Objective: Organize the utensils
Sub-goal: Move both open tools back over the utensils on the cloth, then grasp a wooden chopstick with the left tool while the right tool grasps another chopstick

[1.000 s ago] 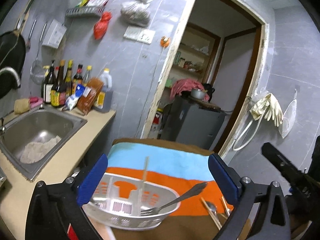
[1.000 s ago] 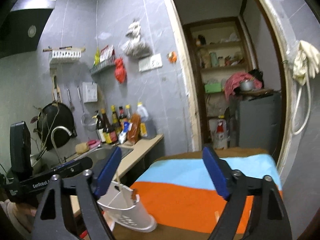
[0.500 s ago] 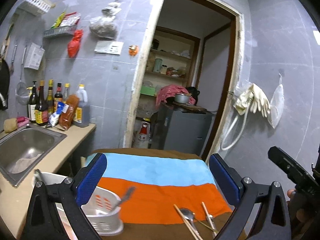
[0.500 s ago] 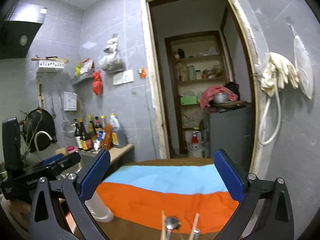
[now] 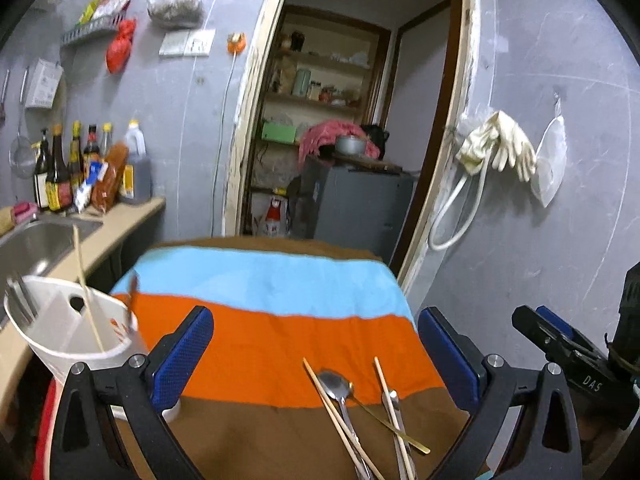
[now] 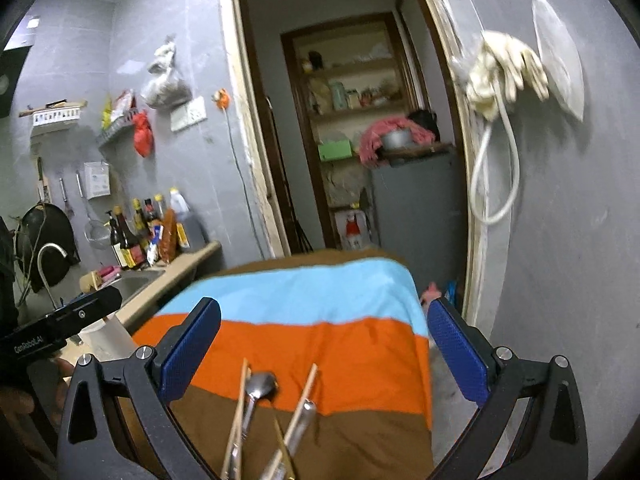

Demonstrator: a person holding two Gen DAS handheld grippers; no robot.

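A white utensil holder (image 5: 76, 340) stands upright at the left edge of the striped table, holding a fork (image 5: 18, 300) and a chopstick (image 5: 86, 292). A metal spoon (image 5: 338, 388), wooden chopsticks (image 5: 340, 420) and other cutlery lie on the brown stripe near the front. My left gripper (image 5: 316, 364) is open and empty above the cloth, left of the loose utensils. My right gripper (image 6: 324, 352) is open and empty just above the spoon (image 6: 260, 386) and chopsticks (image 6: 300, 404). The holder (image 6: 108, 336) shows at the left of the right wrist view.
The table carries a blue, orange and brown cloth (image 5: 272, 284). A counter with a steel sink (image 5: 36, 240) and sauce bottles (image 5: 60, 176) lies left. A doorway (image 5: 344, 140) with a grey cabinet is behind. Gloves (image 5: 500, 144) hang on the right wall.
The holder went from tipped in front of my left gripper to standing upright at the left. Both grippers swung right and down, so the loose utensils now lie closer in view.
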